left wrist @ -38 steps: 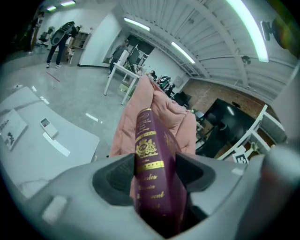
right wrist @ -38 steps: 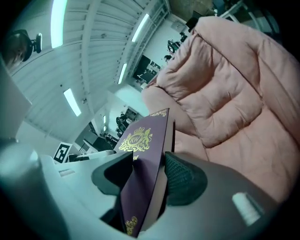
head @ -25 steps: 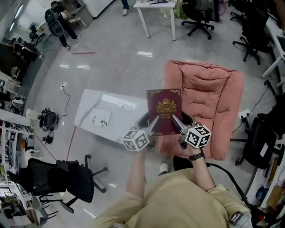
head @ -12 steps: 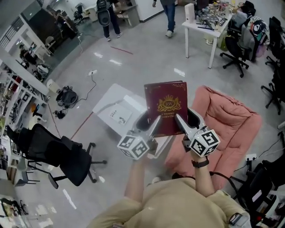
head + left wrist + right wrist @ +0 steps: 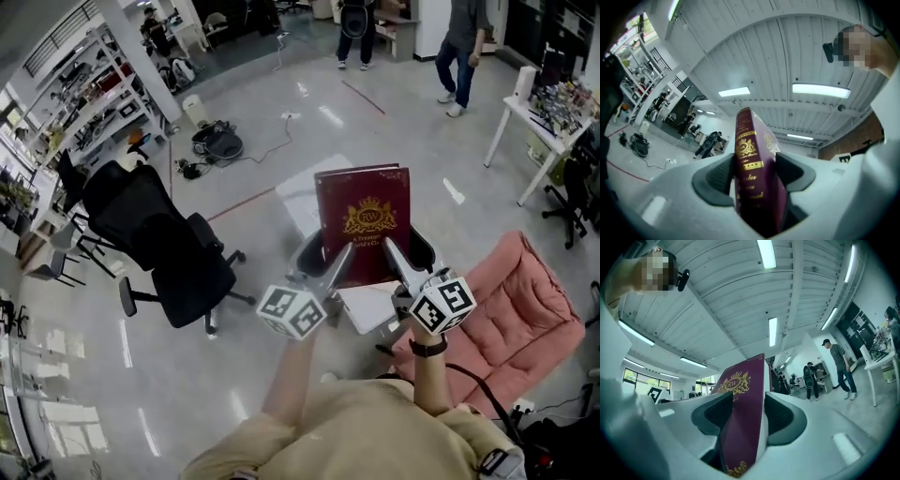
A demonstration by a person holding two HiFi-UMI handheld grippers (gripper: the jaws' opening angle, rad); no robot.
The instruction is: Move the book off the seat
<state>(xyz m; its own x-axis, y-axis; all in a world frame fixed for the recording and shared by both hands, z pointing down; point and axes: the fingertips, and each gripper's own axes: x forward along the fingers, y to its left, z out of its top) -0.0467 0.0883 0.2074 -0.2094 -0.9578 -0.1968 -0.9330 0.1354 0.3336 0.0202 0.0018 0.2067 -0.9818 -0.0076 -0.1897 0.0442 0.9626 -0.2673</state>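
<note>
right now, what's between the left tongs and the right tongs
The maroon book, held upright: the left tongs clamp its spine edge, the right tongs its other edge. The head view shows it.

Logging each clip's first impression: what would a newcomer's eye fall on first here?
A maroon book with a gold crest stands upright at the centre of the head view, its lower part clamped by the left gripper and the right gripper. The pink cushioned seat lies at lower right, apart from the book. A black office chair stands at left.
</note>
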